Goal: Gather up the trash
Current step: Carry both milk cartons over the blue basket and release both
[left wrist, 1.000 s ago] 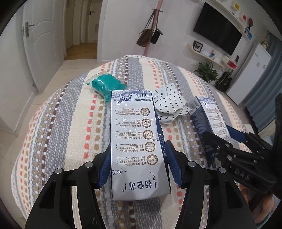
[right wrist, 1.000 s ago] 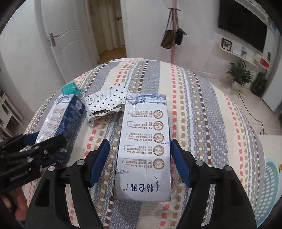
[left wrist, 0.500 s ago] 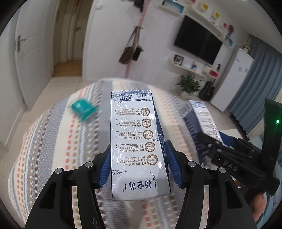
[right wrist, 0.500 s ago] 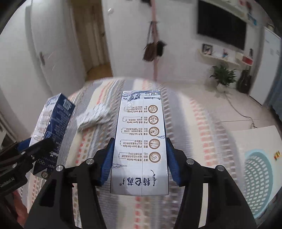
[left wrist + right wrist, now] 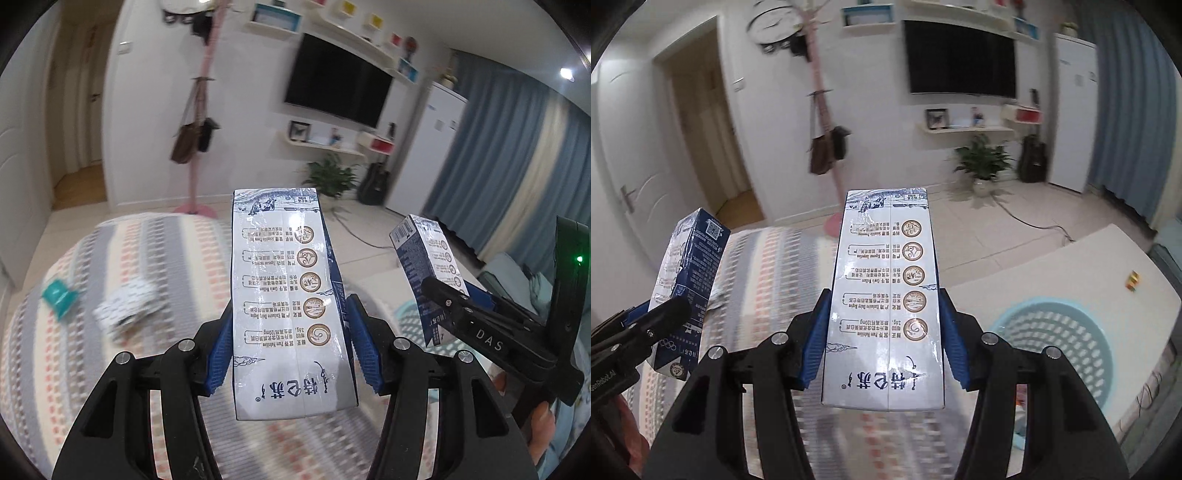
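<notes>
From the left wrist camera, the left gripper (image 5: 290, 347) stood about half open with its blue pads (image 5: 221, 352) pressed against both long sides of a white and blue milk carton (image 5: 284, 295), which it held lifted above the striped bedspread (image 5: 147, 266), the carton's printed face turned up and its far end pointing toward the room. On the bedspread below and to the left lay a teal wrapper (image 5: 58, 297) and, just beside it, a crumpled white packet with dark spots (image 5: 125, 306), both blurred. At the right edge the right gripper (image 5: 458, 306) appeared from the side, clamped on a second milk carton (image 5: 428, 273) that was tilted with its barcoded end upward, and part of a hand (image 5: 543, 417) showed beneath the black handle. From the right wrist camera, the right gripper (image 5: 882, 343) was likewise about half open, pads tight on the sides of the second milk carton (image 5: 886, 288), which was held in the air with the bedspread (image 5: 768, 273) behind and beneath it. To the lower right a light blue perforated basket (image 5: 1052, 343) stood on a pale mat (image 5: 1071, 266) on the floor, near the bed's edge. At the left, the left gripper (image 5: 639, 328) held the milk carton (image 5: 690, 280) tilted, its dark blue side facing this camera.
</notes>
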Available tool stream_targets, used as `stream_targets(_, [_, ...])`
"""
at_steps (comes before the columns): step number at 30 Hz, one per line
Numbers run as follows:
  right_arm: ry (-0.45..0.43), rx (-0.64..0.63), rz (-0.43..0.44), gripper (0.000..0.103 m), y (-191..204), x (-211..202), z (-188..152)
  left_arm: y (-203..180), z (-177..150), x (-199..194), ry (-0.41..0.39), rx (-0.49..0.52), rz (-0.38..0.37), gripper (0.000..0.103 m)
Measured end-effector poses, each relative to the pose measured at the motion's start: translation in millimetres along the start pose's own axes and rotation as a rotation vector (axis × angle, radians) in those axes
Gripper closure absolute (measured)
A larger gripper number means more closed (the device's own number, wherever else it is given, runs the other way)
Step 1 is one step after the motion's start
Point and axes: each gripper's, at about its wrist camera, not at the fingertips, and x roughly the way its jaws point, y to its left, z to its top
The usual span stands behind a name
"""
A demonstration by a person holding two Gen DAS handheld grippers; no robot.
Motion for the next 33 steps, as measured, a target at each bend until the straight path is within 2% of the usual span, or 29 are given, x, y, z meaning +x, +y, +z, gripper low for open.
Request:
stream_targets(6, [-0.019,0.078,-0.094,0.051,-64,-10,-4,-56,6,38,0.028,0.062,-0.086,0.048])
stream_targets(11, [0.001,0.135,-0.157,0.051,-107,-8,-14,-102,5,73,0.06,0.106,-0.168,0.048])
stream_targets(15, [0.054,0.19,-0.219,0.051,-145,2,-31,-134,-3,106,0.103,0.142,-0.237,0.048])
stream_targets(19, [0.121,0.257,-0.253,0.051,-179,16,-47,-160,-17,135,0.162,0.17,-0.272,0.048])
stream_targets(27, [0.264,0.362,-0.308,0.051,-225,50,-79,-175,-36,187,0.296,0.181,-0.307,0.048])
stream_targets(31, [0.29,0.389,-0.323,0.051,-238,58,-88,-177,-47,199,0.338,0.196,-0.316,0.047])
stream_targets(33, [0.29,0.401,-0.328,0.051,-241,59,-91,-177,-47,200,0.34,0.201,-0.317,0.043])
